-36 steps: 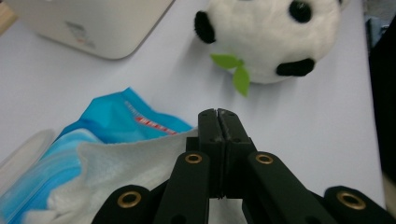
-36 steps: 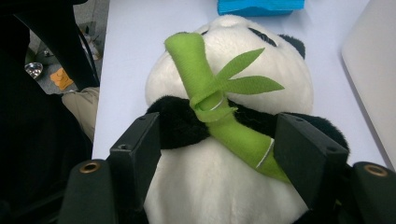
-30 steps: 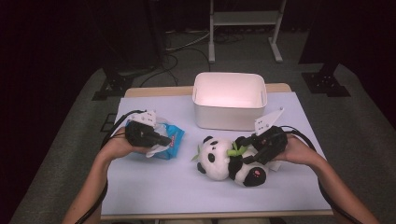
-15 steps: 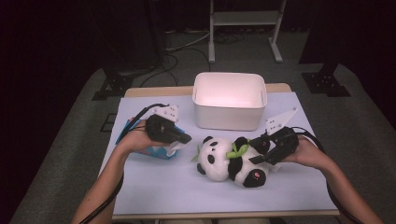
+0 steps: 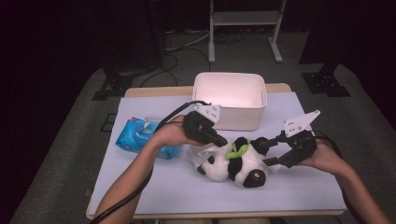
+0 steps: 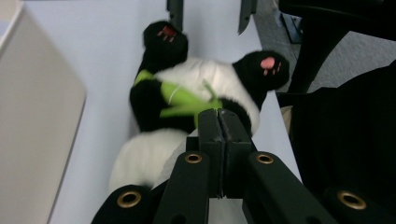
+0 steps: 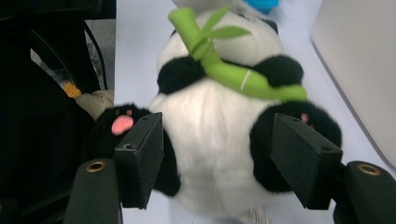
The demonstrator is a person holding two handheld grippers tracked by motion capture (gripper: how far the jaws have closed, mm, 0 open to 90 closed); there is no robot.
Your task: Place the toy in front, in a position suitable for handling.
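Observation:
A black-and-white panda plush with a green bamboo stalk lies on its back on the white table. My left gripper is shut with nothing between its jaws, its tip just over the panda's head end. In the left gripper view the closed tips sit right at the bamboo on the panda. My right gripper stands open at the panda's leg end. In the right gripper view its jaws straddle the lower body of the panda, one outside each black leg.
A white bin stands behind the panda at the table's far middle. A blue wipes pack lies to the left, beside my left forearm. A dark floor with stands and cables surrounds the table.
My left gripper has left the blue pack and swung right to the panda's head, staying shut. My right gripper has drawn slightly right at the panda's legs.

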